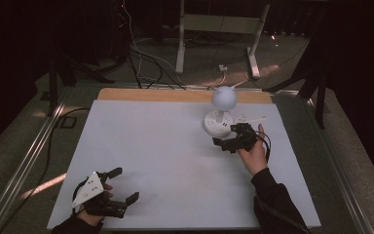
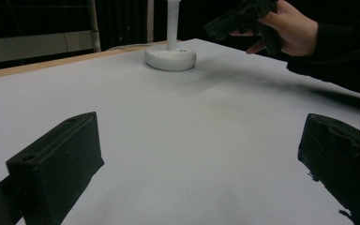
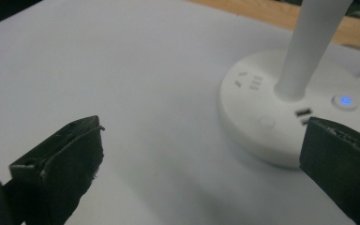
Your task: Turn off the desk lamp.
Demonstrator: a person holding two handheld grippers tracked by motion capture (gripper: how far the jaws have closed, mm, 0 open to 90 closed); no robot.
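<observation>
The room is dim, dark all round the pale table top (image 1: 175,146), which takes most of the light. Soft shadows lie beneath the left gripper (image 1: 125,184). Up close, both grippers' jaws blur, and a small blue light (image 3: 346,100) glows just beyond the right gripper (image 3: 201,159).

A white table (image 1: 165,161) has a wooden strip (image 1: 151,94) along its far edge. A white lamp (image 1: 220,117) stands on it near that edge.

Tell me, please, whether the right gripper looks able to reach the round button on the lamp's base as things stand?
Probably yes. The right gripper hangs open right beside the lamp base, and the round button faces up with nothing between it and the jaws.
</observation>
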